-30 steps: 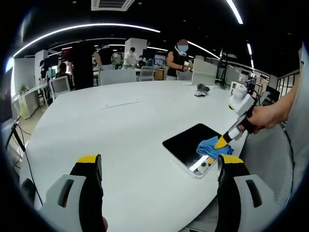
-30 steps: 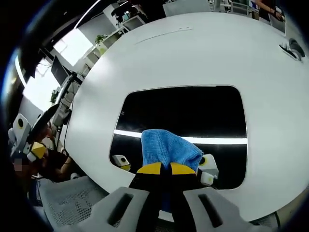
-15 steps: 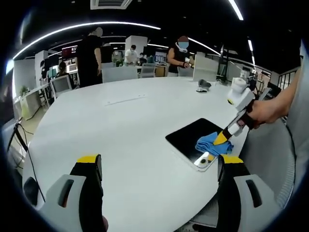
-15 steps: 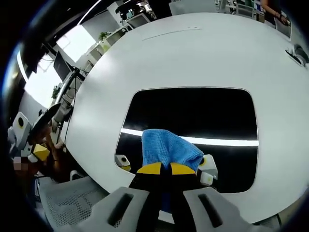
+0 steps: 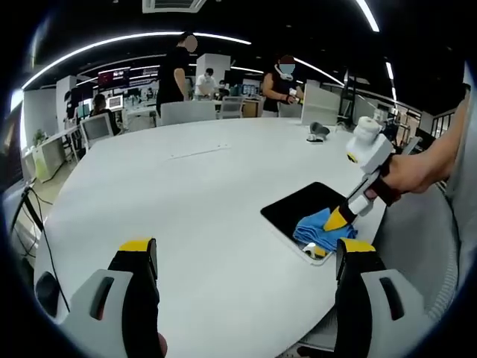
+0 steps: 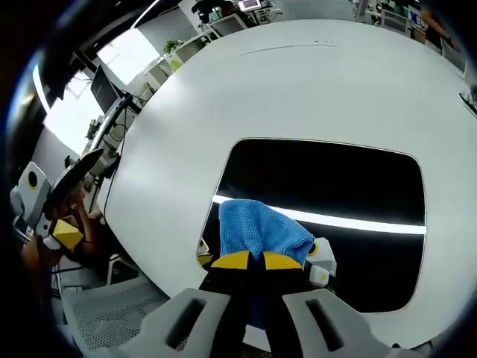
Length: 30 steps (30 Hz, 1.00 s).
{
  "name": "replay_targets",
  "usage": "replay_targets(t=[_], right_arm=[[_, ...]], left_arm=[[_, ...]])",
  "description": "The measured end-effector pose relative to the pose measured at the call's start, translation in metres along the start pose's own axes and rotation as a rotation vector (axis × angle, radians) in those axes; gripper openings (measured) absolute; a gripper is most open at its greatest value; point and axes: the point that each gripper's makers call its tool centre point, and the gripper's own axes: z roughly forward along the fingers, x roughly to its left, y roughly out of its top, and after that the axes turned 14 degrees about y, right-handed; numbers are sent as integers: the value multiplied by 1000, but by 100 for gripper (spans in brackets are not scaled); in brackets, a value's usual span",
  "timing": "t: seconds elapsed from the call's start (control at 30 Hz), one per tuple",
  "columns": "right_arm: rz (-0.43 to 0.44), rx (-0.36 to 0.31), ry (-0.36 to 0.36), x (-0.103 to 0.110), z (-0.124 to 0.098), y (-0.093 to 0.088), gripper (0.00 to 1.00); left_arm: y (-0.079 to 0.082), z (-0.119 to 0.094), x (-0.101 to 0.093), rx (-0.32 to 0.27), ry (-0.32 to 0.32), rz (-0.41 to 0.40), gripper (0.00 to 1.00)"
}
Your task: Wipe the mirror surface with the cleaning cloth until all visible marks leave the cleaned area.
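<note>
A dark rectangular mirror [image 6: 328,186] lies flat on the white round table [image 6: 223,97], near its edge. My right gripper [image 6: 249,261] is shut on a blue cleaning cloth [image 6: 257,230], which presses on the mirror's near side. In the left gripper view the mirror [image 5: 302,205] sits at the table's right edge with the blue cloth [image 5: 317,230] on its near corner, under the right gripper [image 5: 340,219] held by a hand. My left gripper [image 5: 242,257] hangs open above the table, well left of the mirror, with nothing between its jaws.
A long ceiling light reflects as a bright streak [image 6: 350,221] in the mirror. A small dark object [image 5: 317,133] lies at the table's far right. Chairs, desks and several people [image 5: 177,71] stand beyond the table. Mesh chairs [image 6: 112,321] sit below its near edge.
The right gripper has slid the cloth toward the mirror's near left corner. The left gripper's camera has shifted slightly. People in the background have walked to the right.
</note>
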Motion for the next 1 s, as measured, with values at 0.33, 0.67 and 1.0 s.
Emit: replay_targets(t=[0.33, 0.67, 1.0], right_arm=[[-49, 41, 51, 25, 19, 5, 0], [-79, 53, 47, 24, 18, 4, 0], [-104, 40, 23, 25, 18, 5, 0]], left_arm=[[4, 4, -6, 1, -7, 14, 99], [4, 4, -5, 12, -5, 18, 99], [12, 6, -8, -6, -17, 26, 99]])
